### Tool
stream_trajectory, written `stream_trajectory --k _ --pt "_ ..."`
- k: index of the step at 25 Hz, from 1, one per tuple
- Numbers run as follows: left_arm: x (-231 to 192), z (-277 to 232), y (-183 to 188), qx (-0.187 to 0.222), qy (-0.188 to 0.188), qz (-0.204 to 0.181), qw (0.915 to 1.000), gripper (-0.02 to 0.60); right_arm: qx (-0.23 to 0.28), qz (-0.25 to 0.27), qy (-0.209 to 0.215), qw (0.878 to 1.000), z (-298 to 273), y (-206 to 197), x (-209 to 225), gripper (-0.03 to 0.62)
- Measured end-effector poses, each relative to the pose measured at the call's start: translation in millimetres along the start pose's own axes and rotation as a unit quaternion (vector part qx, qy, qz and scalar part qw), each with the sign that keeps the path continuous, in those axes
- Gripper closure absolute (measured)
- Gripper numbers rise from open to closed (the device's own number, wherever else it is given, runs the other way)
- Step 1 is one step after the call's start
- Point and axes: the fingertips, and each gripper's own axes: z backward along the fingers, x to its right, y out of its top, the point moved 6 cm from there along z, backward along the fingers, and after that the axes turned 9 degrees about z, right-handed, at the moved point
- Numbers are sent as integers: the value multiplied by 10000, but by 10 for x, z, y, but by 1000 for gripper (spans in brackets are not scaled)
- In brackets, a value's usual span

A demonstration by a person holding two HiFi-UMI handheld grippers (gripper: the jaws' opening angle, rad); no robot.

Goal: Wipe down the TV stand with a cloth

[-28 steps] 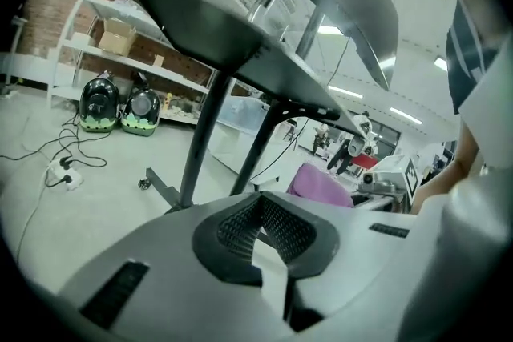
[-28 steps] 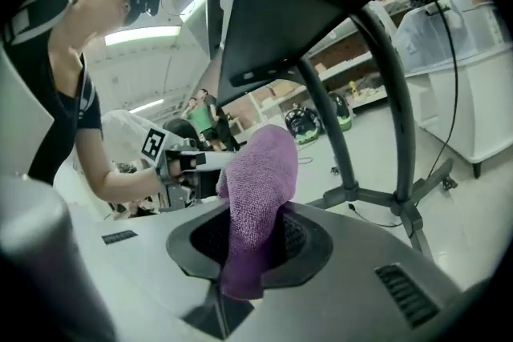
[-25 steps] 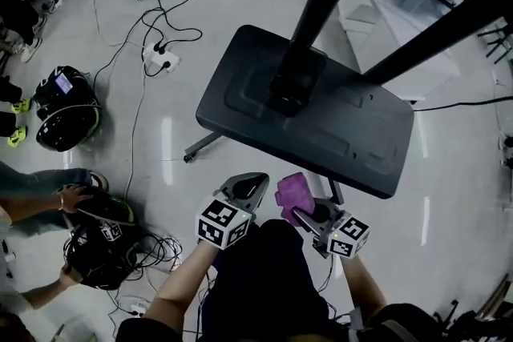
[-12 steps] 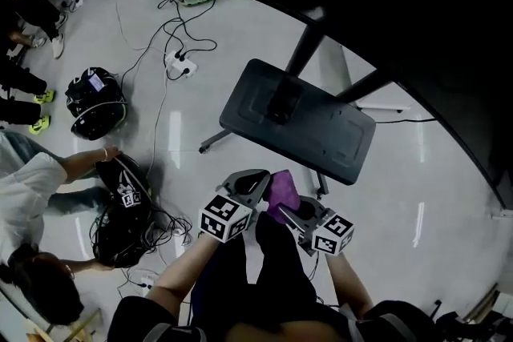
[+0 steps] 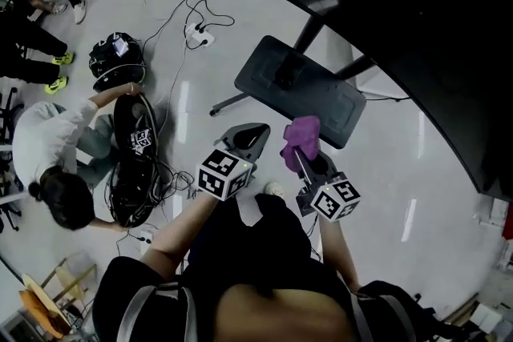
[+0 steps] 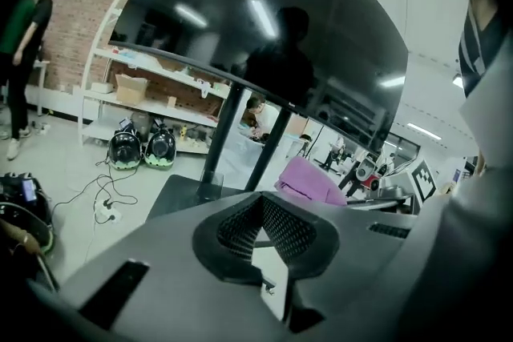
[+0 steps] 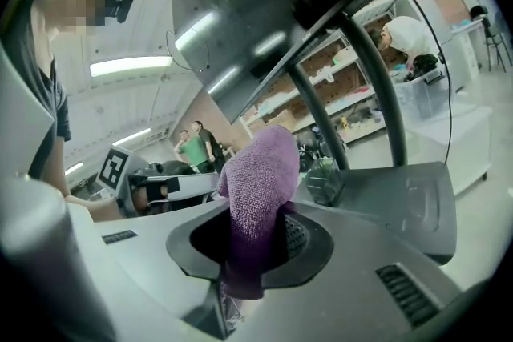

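- Compared with half a second ago, the right tool (image 5: pixel 296 158) is further up the head view. The purple cloth (image 5: pixel 300 138) now overlaps the near edge of the TV stand's base (image 5: pixel 330 105) in the picture, instead of sitting tucked beside the left tool (image 5: pixel 250 137).
- The crouching person (image 5: pixel 50 150) at the left edge now shows more fully.
- The right tool (image 7: pixel 256 244) is clamped on the cloth (image 7: pixel 260 176). The cloth's long axis stands upright between the jaws, with a rounded bunch rising above them and a short tail hanging below. Its weave is nubby and looped, like terry.
- The left tool (image 6: pixel 264 230) holds nothing. Its mesh-textured pads meet at the far tips, and it points towards the base (image 6: pixel 178 193).
- The base is a flat, dark, matte plate with rounded corners and shallow moulded panels. In the head view its long axis runs from upper left to lower right.
- Two dark poles (image 5: pixel 309 34) rise from the base to the glossy black screen (image 5: pixel 417 20), which fills the upper right.
- Cables and a white power strip (image 5: pixel 200 34) lie on the shiny pale floor (image 5: pixel 401 172) beyond.
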Motion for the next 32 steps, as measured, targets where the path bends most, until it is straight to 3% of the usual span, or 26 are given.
stream_trajectory --k 7,13,23,32 --pt "743 198 104 551 493 86 9972 575 337 -336 235 9986 472 457 -54 505" --pt "1172 407 -1 890 947 244 9912 575 292 -18 480 9984 809 678 -128 505" --pt "1643 422 -427 1123 1475 341 9821 575 304 -61 851 9959 1212 450 6 505" --pt "1725 511 -512 1157 1513 497 9804 575 47 -55 1086 9941 1266 384 -178 505"
